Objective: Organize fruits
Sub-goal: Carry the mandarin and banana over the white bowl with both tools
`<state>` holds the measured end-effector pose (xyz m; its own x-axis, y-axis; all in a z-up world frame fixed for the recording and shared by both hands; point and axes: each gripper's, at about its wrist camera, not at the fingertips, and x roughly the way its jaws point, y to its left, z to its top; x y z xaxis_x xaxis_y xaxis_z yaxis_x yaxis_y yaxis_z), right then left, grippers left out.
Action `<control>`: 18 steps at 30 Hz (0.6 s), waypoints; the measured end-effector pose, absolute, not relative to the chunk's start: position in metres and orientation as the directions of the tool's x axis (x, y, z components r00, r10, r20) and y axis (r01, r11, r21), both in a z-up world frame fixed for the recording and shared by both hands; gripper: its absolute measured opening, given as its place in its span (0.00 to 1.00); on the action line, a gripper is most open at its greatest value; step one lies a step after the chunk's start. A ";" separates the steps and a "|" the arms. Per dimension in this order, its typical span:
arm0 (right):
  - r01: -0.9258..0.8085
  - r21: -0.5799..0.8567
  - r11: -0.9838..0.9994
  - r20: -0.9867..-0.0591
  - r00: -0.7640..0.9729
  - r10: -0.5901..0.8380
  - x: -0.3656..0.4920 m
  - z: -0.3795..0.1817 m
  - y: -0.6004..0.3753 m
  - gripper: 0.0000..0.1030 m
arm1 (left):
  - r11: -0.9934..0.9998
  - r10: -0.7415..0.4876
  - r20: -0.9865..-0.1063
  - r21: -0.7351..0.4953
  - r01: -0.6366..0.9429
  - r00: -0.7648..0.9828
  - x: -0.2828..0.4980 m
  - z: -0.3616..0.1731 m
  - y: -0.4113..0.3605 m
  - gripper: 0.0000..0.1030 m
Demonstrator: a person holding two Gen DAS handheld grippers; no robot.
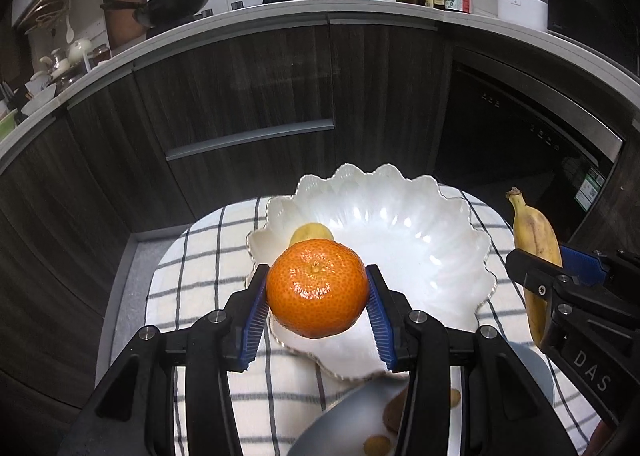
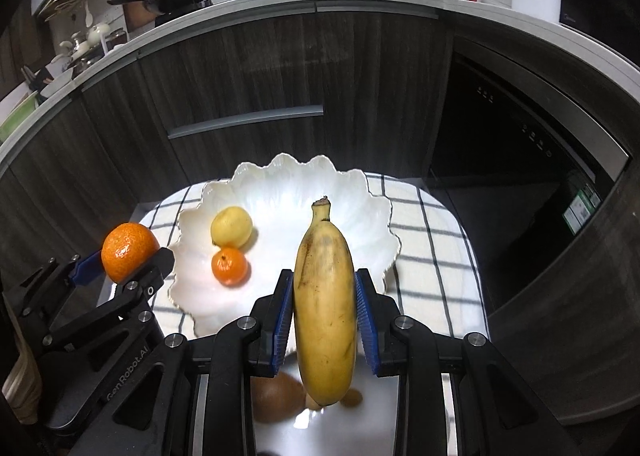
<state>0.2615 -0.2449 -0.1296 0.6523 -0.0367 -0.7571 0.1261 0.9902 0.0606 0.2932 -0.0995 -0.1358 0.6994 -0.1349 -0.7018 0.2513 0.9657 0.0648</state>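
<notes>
The left tool (image 1: 317, 298) is clamped on a glossy, dimpled mandarin (image 1: 317, 287), stem dimple facing the camera, held in the air over the near rim of the white scalloped bowl (image 2: 348, 196). The right tool (image 2: 324, 310) is closed on a yellow, brown-flecked banana (image 2: 325, 296), its long axis running away from the camera, stem end over the bowl. The bowl, on a checked cloth (image 2: 436, 240) covering the bench, holds a yellow fruit (image 2: 232, 226) touching a smaller mandarin (image 2: 229, 266).
</notes>
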 end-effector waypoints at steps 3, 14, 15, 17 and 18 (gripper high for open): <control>0.131 0.074 0.989 -0.770 0.637 -0.027 0.275 -0.138 -0.249 0.30 | 0.965 -0.139 -0.701 0.064 0.256 0.699 0.306 -0.141 -0.102 0.44; 0.134 0.078 0.988 -0.801 0.598 -0.018 0.317 -0.166 -0.254 0.30 | 0.952 -0.162 -0.737 0.059 0.301 0.656 0.352 -0.173 -0.117 0.44; 0.136 0.078 0.988 -0.804 0.595 -0.018 0.321 -0.169 -0.255 0.30 | 0.951 -0.163 -0.740 0.057 0.303 0.652 0.354 -0.175 -0.118 0.44; 0.138 0.079 0.987 -0.810 0.586 -0.017 0.327 -0.175 -0.256 0.30 | 0.950 -0.166 -0.746 0.054 0.308 0.645 0.360 -0.181 -0.121 0.44; 0.139 0.079 0.987 -0.813 0.582 -0.016 0.329 -0.177 -0.257 0.30 | 0.949 -0.167 -0.747 0.055 0.311 0.643 0.363 -0.183 -0.122 0.44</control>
<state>0.3295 -0.2567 -0.1766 0.5822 -0.0163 -0.8128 0.1386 0.9872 0.0795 0.3629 -0.1225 -0.1832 0.6429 -0.1674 -0.7474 0.3113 0.9487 0.0553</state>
